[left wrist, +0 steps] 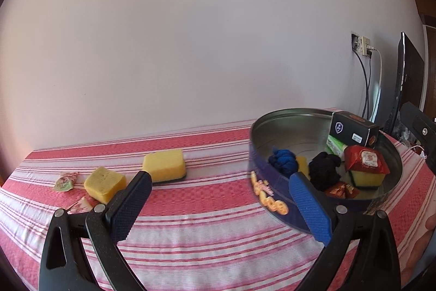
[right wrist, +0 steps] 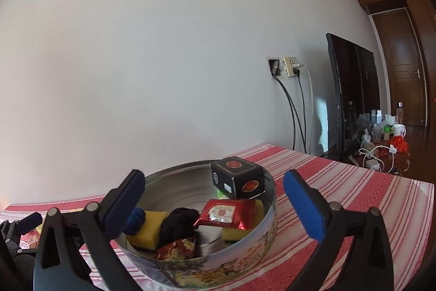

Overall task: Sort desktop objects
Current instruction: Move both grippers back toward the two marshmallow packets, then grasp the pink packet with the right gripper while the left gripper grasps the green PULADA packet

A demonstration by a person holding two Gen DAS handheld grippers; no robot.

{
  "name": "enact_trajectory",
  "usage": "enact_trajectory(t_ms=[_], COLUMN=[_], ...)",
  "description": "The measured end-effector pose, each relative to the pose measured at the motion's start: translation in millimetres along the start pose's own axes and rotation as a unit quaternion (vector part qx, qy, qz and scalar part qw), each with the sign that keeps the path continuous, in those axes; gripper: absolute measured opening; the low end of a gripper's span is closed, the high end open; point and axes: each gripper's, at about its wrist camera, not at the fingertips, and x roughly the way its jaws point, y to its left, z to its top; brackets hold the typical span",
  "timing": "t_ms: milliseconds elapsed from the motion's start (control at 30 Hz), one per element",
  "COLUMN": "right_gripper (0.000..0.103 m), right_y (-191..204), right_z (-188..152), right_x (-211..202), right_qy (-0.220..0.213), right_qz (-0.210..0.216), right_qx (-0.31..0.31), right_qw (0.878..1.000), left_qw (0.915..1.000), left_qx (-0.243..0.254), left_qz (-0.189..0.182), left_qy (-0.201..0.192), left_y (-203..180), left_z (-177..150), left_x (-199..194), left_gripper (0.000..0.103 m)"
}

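Note:
A round metal tin (left wrist: 261, 171) (right wrist: 253, 250) stands on the striped cloth and holds a black box (left wrist: 353, 128) (right wrist: 239, 177), a red packet (left wrist: 366, 158) (right wrist: 226, 213), yellow sponges (right wrist: 148, 232), a blue yarn ball (left wrist: 283, 161) and a black yarn ball (left wrist: 325, 169) (right wrist: 178, 221). Left of the tin lie two yellow sponges (left wrist: 164, 164) (left wrist: 105, 183) and small snack packets (left wrist: 65, 180). My left gripper (left wrist: 220, 191) is open above the cloth between the sponges and the tin. My right gripper (right wrist: 214, 186) is open, with the tin just beyond it, nothing between its fingers.
A dark monitor (right wrist: 351, 97) stands at the right by the wall, with cables (right wrist: 297, 113) running down from a wall socket (right wrist: 288, 67). Bottles, a mug (right wrist: 399, 130) and clutter sit on a wooden surface beyond the table's right edge. A hand (left wrist: 425, 244) shows at lower right.

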Motion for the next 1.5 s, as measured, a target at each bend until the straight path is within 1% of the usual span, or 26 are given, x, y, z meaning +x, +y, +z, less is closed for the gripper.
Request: enact_trajectory(t_ms=[167,267,333,400,467,533,600,700,767,800,833,900,933,967,1033,1100,1133,1200,1267,1300,1333,1367,1400,1433,1467,1500], right_gripper=[0.103,0.103,0.103,0.103,0.103,0.103,0.103,0.103,0.102,0.1,0.094,0.093,0.089,0.086,0.082,0.081,0.081,0.082,0.083,0.079,0.072,0.068,0.058,0.042,0.039,0.039], right_y=[37,62,81,100,122,146,170,203,224,235,246,270,281,289,307,321,328,344,352,356,360,362,365,365,363,360], right_z=[-6,-11,-15,-20,-27,-35,-43,-55,-64,-68,-73,-85,-91,-98,-111,-119,-122,-133,-134,-136,-138,-139,-140,-139,-139,-138], right_x=[-5,-8,-8,-9,-9,-8,-4,9,22,29,36,48,53,57,63,68,73,81,82,81,81,78,74,70,68,66], right_qy=[0.016,0.029,0.043,0.06,0.079,0.101,0.133,0.194,0.244,0.268,0.288,0.324,0.336,0.344,0.359,0.363,0.369,0.389,0.382,0.38,0.381,0.373,0.365,0.361,0.364,0.365], right_qz=[0.034,0.064,0.086,0.115,0.144,0.17,0.2,0.25,0.288,0.305,0.318,0.333,0.337,0.338,0.342,0.339,0.34,0.336,0.333,0.337,0.335,0.325,0.316,0.319,0.326,0.324], right_qx=[-0.014,-0.023,-0.03,-0.038,-0.055,-0.075,-0.088,-0.086,-0.083,-0.083,-0.086,-0.11,-0.126,-0.14,-0.167,-0.185,-0.193,-0.217,-0.234,-0.241,-0.253,-0.271,-0.289,-0.293,-0.29,-0.29], right_qw=[0.999,0.997,0.995,0.991,0.985,0.977,0.967,0.945,0.922,0.91,0.899,0.879,0.87,0.865,0.852,0.848,0.843,0.83,0.83,0.827,0.824,0.826,0.826,0.826,0.823,0.824], left_qw=[0.9991,0.9975,0.9962,0.9939,0.9903,0.9848,0.9782,0.9696,0.9651,0.9626,0.9607,0.9574,0.9577,0.9578,0.9553,0.9517,0.9492,0.9444,0.9415,0.941,0.941,0.9415,0.9421,0.9428,0.9435,0.9443], left_qx=[-0.011,-0.028,-0.029,-0.029,-0.041,-0.064,-0.1,-0.139,-0.153,-0.16,-0.168,-0.19,-0.2,-0.208,-0.22,-0.234,-0.244,-0.261,-0.271,-0.273,-0.273,-0.271,-0.268,-0.264,-0.26,-0.254], left_qz=[0.031,0.049,0.065,0.09,0.117,0.137,0.147,0.147,0.156,0.166,0.171,0.16,0.146,0.135,0.135,0.14,0.141,0.138,0.134,0.132,0.133,0.133,0.134,0.135,0.136,0.137], left_qy=[0.026,0.043,0.051,0.056,0.064,0.086,0.107,0.137,0.145,0.143,0.14,0.147,0.147,0.145,0.143,0.141,0.141,0.145,0.15,0.15,0.15,0.15,0.151,0.152,0.155,0.158], left_y=[52,87,109,134,161,190,218,255,275,283,292,306,311,317,326,336,341,346,349,349,349,349,347,346,344,343], left_z=[-6,-8,-9,-10,-11,-12,-11,-5,-1,-1,-2,-5,-4,-4,-3,-4,-5,-6,-7,-7,-7,-7,-6,-6,-6,-6], left_x=[4,8,12,14,19,28,40,59,72,76,77,78,78,79,78,76,76,78,80,80,80,80,81,82,83,85], left_gripper=[0.102,0.102,0.102,0.102,0.102,0.102,0.102,0.102,0.102,0.102,0.102,0.102,0.102,0.102,0.102,0.102,0.102,0.102,0.102,0.102,0.102,0.102,0.102,0.102,0.102,0.102])
